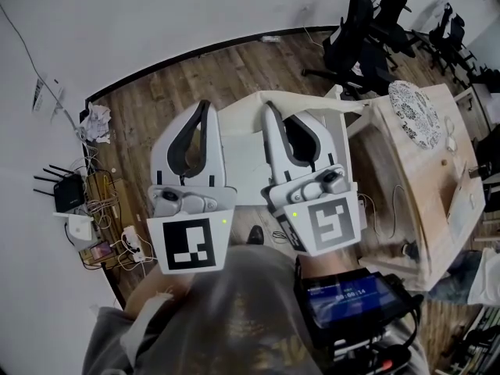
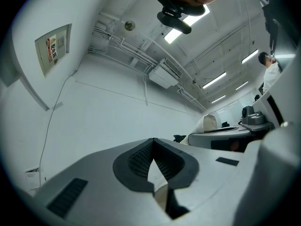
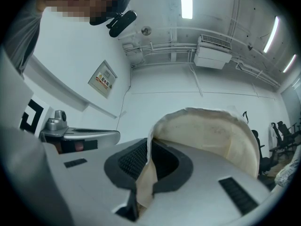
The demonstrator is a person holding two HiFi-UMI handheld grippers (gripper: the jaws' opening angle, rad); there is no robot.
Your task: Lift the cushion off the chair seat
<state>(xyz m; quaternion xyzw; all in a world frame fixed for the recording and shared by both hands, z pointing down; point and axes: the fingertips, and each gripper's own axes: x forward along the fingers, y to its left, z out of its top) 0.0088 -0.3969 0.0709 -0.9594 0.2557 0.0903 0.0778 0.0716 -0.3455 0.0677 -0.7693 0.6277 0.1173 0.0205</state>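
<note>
Cushion is held up off the wood floor, just beside the wooden table. Left gripper and right gripper are both clamped narrow on its cream near edge, side by side.

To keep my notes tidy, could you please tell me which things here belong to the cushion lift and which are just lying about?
In the job: cushion; left tool and right tool, both clamped on its edge.
Lying about: wooden table, patterned plate, office chairs, router, crumpled paper.
</note>
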